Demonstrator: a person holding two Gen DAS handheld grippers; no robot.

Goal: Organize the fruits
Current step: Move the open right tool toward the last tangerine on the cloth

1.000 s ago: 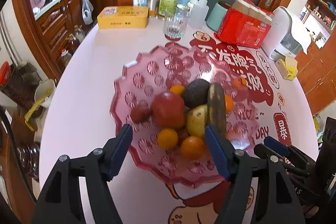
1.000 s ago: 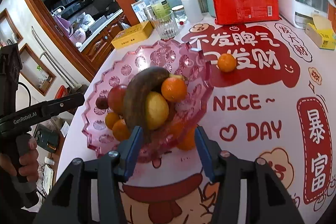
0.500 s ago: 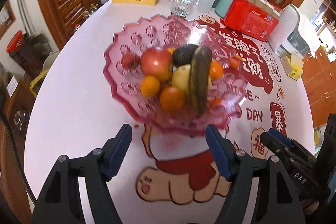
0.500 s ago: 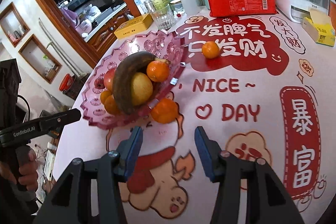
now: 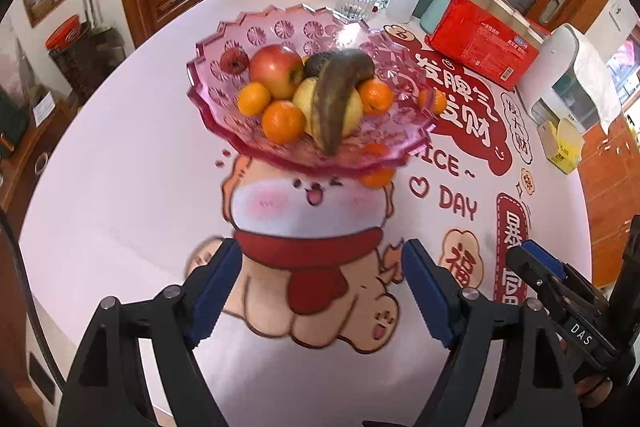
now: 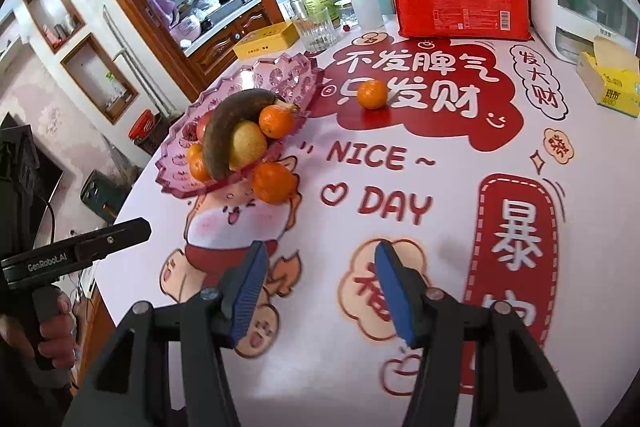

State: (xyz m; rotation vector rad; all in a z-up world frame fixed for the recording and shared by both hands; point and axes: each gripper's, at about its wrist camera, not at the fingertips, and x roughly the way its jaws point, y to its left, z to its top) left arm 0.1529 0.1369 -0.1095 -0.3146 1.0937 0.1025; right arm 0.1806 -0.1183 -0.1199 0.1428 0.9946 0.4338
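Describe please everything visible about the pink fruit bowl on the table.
The pink fruit bowl looks like clear pressed glass or plastic, with a scalloped rim and flower-like patterns. It stands upright on the printed tablecloth, holding an apple, a browned banana, a yellow pear and several oranges. One orange lies outside against its rim. Neither claw touches it.

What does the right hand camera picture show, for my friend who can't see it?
A pink glass bowl piled with fruit sits on a cartoon tablecloth, with one orange alone nearby. The open right gripper hovers empty in front.
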